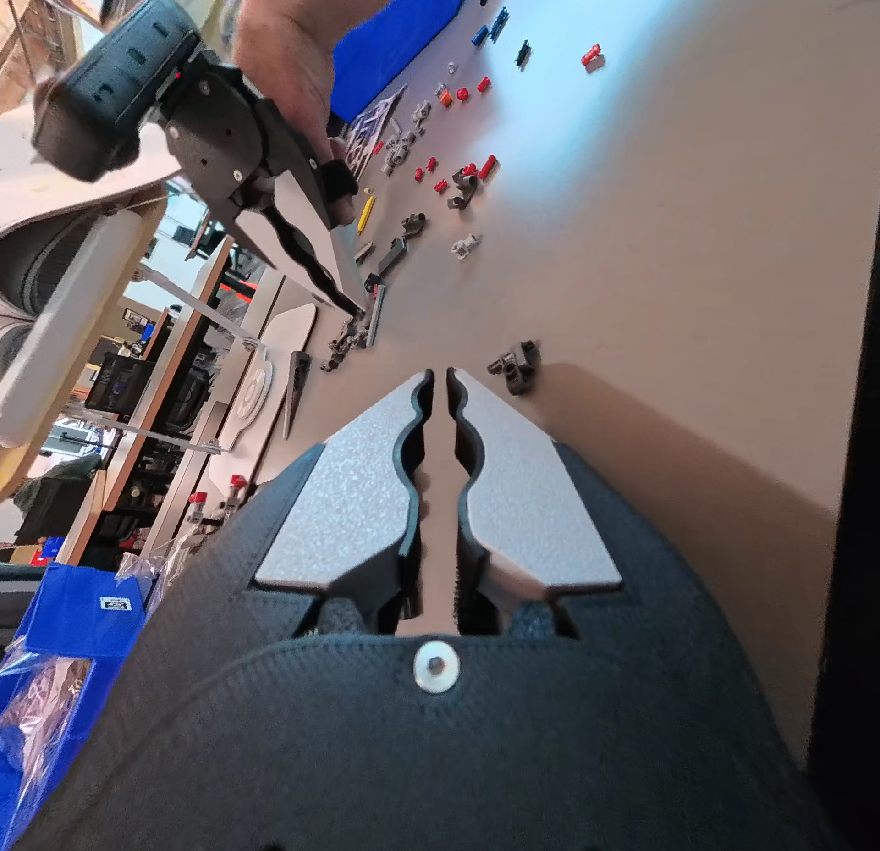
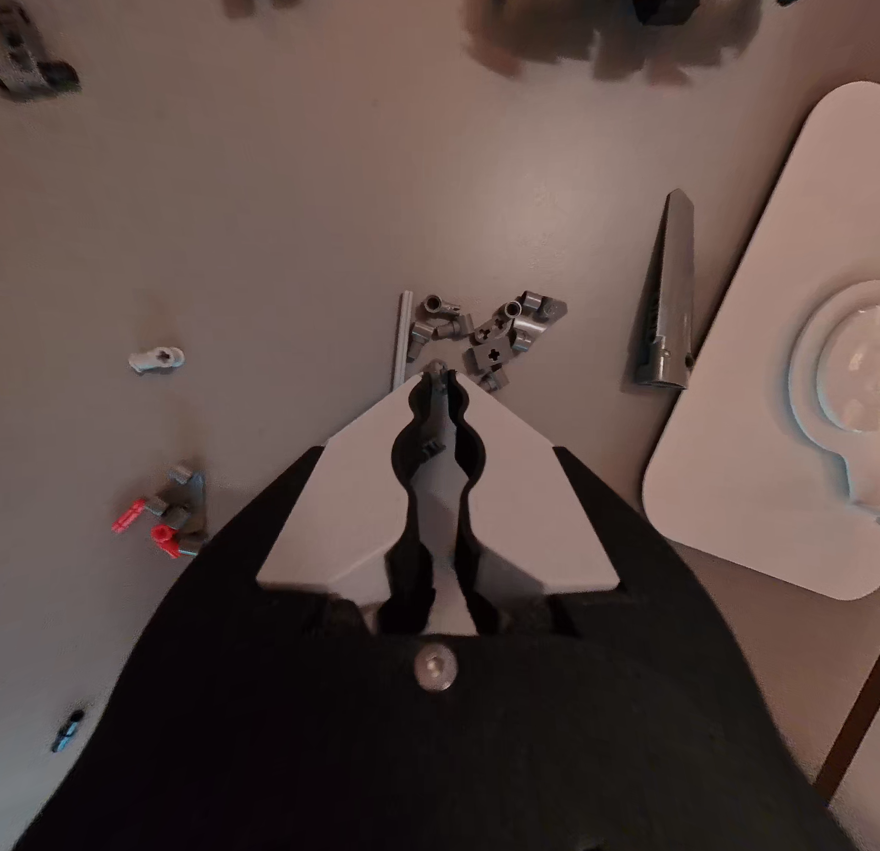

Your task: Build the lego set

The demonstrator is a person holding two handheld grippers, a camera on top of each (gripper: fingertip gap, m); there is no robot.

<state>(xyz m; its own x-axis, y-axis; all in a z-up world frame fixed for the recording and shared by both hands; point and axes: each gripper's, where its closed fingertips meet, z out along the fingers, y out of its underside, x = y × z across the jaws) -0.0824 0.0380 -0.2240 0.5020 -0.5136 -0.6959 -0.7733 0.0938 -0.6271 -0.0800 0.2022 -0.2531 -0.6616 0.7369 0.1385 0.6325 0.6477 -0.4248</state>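
Note:
In the right wrist view my right gripper is shut at the tips on a small grey lego piece, at the near edge of a pile of grey connectors. A thin light grey axle lies beside the pile. In the left wrist view the right gripper, held by a hand, touches that same pile. My left gripper is empty, with only a narrow slit between its fingers. It hovers over the table just left of a dark grey assembly.
Loose red, grey and blue pieces and a yellow axle are scattered over the table. A pointed dark grey panel and a white moulded tray lie to the right. A red and grey assembly lies left, and blue bins stand at the edges. Some 15 centimetres of space lies between my two pairs of fingers.

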